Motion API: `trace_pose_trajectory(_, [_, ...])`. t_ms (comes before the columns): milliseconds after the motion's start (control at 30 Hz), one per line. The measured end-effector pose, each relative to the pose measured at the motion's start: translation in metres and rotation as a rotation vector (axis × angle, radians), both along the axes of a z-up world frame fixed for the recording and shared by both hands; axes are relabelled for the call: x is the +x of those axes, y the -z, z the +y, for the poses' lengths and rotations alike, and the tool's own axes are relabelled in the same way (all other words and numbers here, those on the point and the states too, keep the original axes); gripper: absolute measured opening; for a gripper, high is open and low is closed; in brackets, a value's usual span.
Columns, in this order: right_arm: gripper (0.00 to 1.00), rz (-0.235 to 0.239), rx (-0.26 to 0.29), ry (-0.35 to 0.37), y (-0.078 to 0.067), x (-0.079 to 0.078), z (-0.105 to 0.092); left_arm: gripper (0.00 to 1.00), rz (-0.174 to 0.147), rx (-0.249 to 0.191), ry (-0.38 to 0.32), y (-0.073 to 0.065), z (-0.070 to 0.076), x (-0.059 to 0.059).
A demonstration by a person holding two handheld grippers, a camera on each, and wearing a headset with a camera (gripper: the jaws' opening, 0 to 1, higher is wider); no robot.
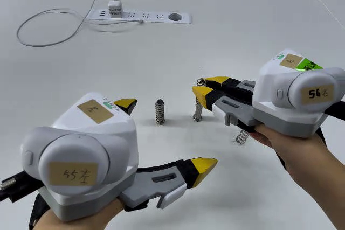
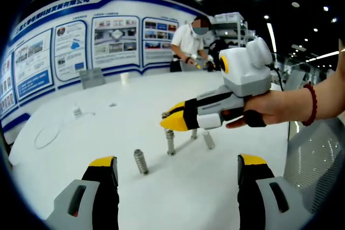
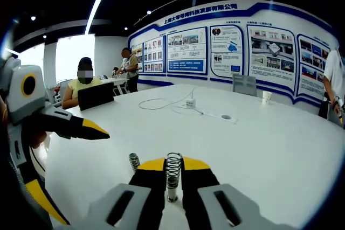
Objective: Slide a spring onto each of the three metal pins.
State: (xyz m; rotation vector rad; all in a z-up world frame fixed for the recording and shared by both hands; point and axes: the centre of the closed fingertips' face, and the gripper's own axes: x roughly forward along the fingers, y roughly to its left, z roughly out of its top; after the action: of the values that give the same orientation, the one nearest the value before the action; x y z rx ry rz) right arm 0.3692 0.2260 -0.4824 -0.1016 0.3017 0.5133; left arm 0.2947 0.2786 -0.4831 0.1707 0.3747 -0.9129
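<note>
Now the right gripper [image 3: 173, 161] is pinching a spring [image 3: 173, 168] directly above a bare pin [image 3: 171, 192] below its jaws, likely needing a straight, centred descent, while the left gripper [image 2: 177, 161] is hovering open, empty.

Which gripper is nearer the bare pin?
Right. The right gripper holds a spring just above the pin; the left gripper is open, farther back toward the person.

Lower left, the white, yellow-tipped left gripper [image 1: 167, 132] gapes wide; centre right, the right gripper [image 1: 200, 88] pinches a metal coil spring [image 3: 172, 166].
</note>
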Motion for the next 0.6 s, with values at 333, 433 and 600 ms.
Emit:
trace_pose_trajectory(333, [0.11,-0.016,-0.05,0.001,0.003,-0.005,0.0,0.92,-0.005,-0.002,0.01,-0.001,-0.001,-0.001])
trace_pose_trajectory(433, [0.11,-0.01,-0.059,0.002,0.006,-0.006,0.001,0.92,-0.005,-0.001,0.013,-0.001,-0.002,-0.002])
trace_pose_trajectory(600, [0.11,0.01,-0.055,0.012,0.012,-0.006,-0.001,0.91,-0.006,0.001,0.012,-0.001,-0.001,-0.001])
